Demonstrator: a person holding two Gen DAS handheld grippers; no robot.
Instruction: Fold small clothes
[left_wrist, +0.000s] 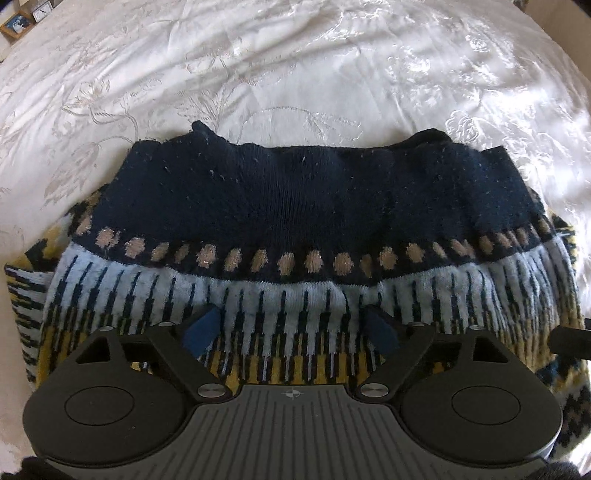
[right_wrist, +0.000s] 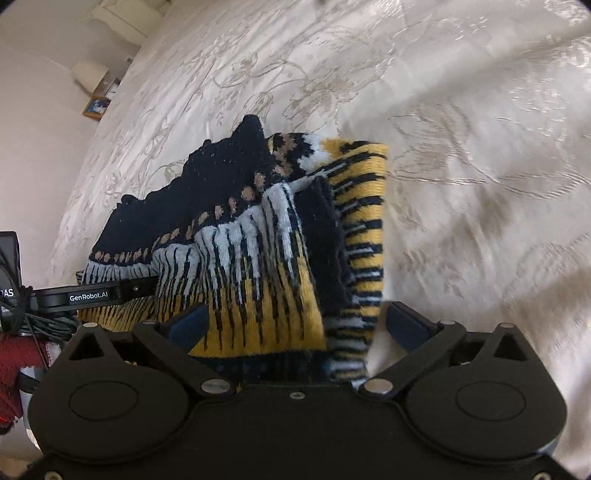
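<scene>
A knitted sweater (left_wrist: 280, 206) lies folded on the bed, navy at the far edge with a row of tan dots, then white and navy stripes, then yellow. My left gripper (left_wrist: 295, 326) hovers over its striped band, fingers spread wide, pads (left_wrist: 201, 326) clear of the knit. In the right wrist view the same sweater (right_wrist: 236, 236) shows a folded sleeve edge in yellow and black. My right gripper (right_wrist: 297, 326) straddles this near edge with its jaws wide; fabric lies between the fingers, not pinched. A black bar marked GenRobot.AI (right_wrist: 96, 295), part of the left tool, reaches onto the sweater from the left.
A white embroidered bedspread (left_wrist: 295, 66) covers the bed (right_wrist: 461, 166) all round the sweater. A small framed picture (right_wrist: 96, 107) stands off the far left corner (left_wrist: 16, 24). Red cloth (right_wrist: 18, 354) and cables sit at the left edge of the right wrist view.
</scene>
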